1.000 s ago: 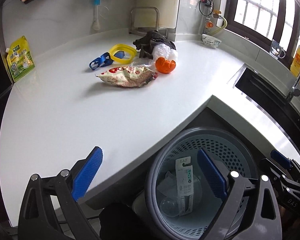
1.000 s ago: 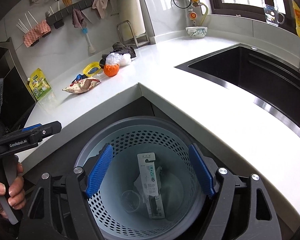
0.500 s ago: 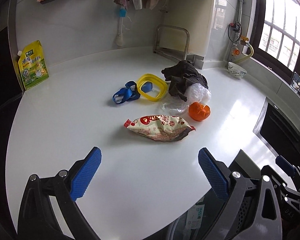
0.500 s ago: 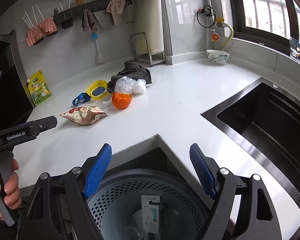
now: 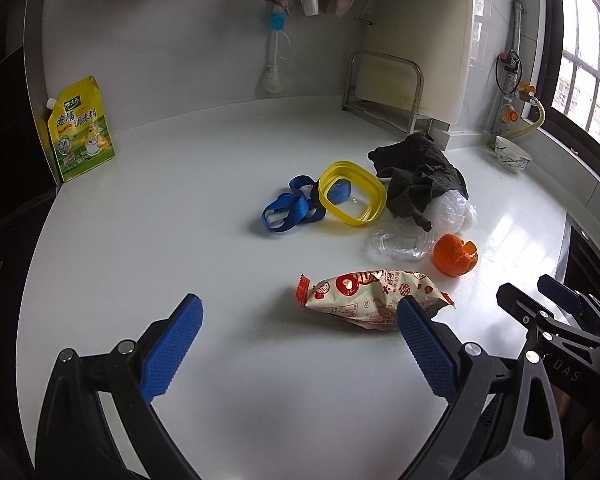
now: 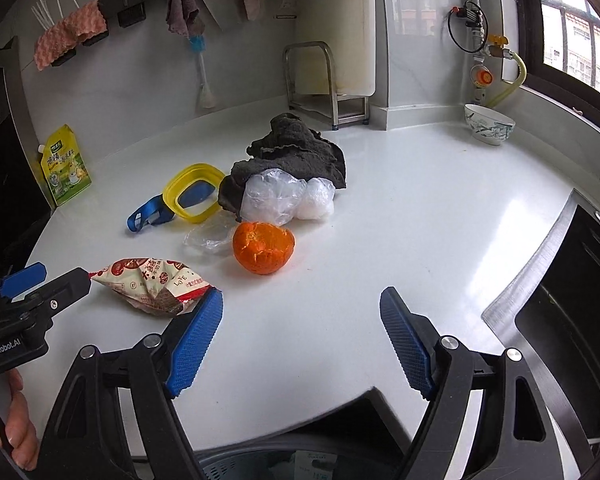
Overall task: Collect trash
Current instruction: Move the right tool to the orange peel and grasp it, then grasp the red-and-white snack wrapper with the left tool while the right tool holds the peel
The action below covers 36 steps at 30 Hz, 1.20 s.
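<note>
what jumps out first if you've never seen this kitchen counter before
The bright orange peel sits mid-counter, just in front of crumpled clear plastic and a dark cloth. To its left lies a red-and-white snack bag, with a yellow ring behind it.

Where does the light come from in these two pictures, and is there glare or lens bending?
Left wrist view: daylight from the window at right, glare on the counter beside the orange peel; the wall edge bows. Right wrist view: the same window, a bright streak near the sink; corners go dark.
</note>
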Each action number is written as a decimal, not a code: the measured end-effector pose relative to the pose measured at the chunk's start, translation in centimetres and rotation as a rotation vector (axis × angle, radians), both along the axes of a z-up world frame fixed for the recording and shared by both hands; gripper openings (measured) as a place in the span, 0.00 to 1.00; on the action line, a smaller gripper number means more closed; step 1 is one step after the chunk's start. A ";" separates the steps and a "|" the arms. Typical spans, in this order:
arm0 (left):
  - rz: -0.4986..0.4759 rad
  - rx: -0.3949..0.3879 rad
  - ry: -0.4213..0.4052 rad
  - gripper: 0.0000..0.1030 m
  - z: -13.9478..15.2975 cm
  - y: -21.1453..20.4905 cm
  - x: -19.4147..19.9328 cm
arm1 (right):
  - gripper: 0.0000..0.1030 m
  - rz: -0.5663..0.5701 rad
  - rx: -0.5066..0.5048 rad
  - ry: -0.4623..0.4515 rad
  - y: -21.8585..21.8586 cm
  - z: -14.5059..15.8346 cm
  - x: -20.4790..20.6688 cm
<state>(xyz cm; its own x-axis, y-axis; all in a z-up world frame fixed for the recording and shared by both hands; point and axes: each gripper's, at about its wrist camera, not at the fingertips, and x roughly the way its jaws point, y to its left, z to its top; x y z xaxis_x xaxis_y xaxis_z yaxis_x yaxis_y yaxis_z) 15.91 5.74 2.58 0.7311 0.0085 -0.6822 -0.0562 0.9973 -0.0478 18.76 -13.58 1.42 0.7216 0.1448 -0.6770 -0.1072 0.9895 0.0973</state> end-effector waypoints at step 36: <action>0.034 -0.060 0.071 0.93 -1.5 -0.8 1.0 | 0.26 0.013 -0.010 -0.005 0.8 -0.6 3.1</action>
<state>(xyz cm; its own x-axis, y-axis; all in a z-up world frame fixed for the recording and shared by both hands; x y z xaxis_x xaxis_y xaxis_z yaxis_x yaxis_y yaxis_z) 16.89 4.96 1.06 0.6806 -0.0100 -0.7326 -0.0951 0.9902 -0.1018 21.90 -12.82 0.83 0.7232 0.1478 -0.6746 -0.1208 0.9888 0.0871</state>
